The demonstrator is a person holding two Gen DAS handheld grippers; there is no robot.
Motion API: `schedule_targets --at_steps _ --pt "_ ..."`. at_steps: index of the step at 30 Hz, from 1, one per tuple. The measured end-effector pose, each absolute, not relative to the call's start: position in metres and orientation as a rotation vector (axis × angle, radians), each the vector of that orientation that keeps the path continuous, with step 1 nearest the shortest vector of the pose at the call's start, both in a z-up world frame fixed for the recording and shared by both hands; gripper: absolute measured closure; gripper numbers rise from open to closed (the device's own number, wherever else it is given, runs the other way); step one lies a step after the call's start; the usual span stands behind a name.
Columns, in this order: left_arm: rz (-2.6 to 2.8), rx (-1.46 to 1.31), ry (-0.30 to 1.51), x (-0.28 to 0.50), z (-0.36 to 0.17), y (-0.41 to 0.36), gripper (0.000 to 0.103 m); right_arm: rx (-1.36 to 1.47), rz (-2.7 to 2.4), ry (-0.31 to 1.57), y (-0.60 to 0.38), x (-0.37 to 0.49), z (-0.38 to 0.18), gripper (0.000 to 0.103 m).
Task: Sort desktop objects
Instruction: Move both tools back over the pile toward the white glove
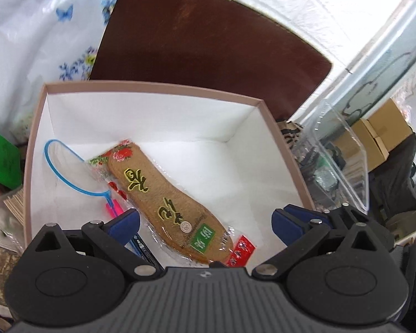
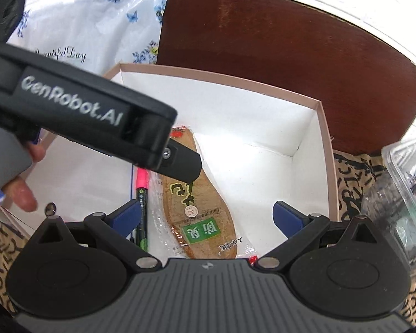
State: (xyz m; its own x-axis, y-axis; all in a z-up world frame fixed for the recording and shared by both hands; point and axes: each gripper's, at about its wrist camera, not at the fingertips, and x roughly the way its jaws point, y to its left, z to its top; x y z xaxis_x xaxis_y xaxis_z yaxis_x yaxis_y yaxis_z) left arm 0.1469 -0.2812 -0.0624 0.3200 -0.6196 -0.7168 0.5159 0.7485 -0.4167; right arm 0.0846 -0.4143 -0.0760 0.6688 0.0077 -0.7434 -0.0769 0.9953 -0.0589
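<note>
Insole (image 1: 169,202) in its clear wrapper lies flat in the box (image 1: 36,127).
Both the left gripper (image 1: 205,219) and right gripper (image 2: 206,213) hang above it with fingers (image 1: 126,220) spread wide, holding nothing. Beside the insole lie a blue-rimmed magnifier (image 1: 66,166) and a pink pen (image 2: 142,183). The box sits on the desk (image 1: 208,36), next to a clear plastic tub (image 1: 338,149).

Home: floral bedding (image 1: 27,41), cluttered boxes (image 1: 374,136)

Box contents and surroundings
In the box (image 1: 41,127), the wrapped insole (image 1: 163,197) lies centrally; the pen (image 2: 142,194) and hoop (image 1: 69,166) lie by its left wall.
</note>
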Motion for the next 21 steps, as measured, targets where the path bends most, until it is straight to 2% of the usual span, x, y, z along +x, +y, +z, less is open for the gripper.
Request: schedule_targets --at_steps 12,21 --pt "-0.780 -0.120 0.885 0.083 -0.025 -0.212 0.000 -0.070 0.123 0.740 -0.365 0.039 -0.045 0.004" --pt "-0.683 -0.217 0.870 0.040 -0.026 -0.129 0.000 -0.107 0.267 0.675 -0.305 0.011 -0.025 0.004"
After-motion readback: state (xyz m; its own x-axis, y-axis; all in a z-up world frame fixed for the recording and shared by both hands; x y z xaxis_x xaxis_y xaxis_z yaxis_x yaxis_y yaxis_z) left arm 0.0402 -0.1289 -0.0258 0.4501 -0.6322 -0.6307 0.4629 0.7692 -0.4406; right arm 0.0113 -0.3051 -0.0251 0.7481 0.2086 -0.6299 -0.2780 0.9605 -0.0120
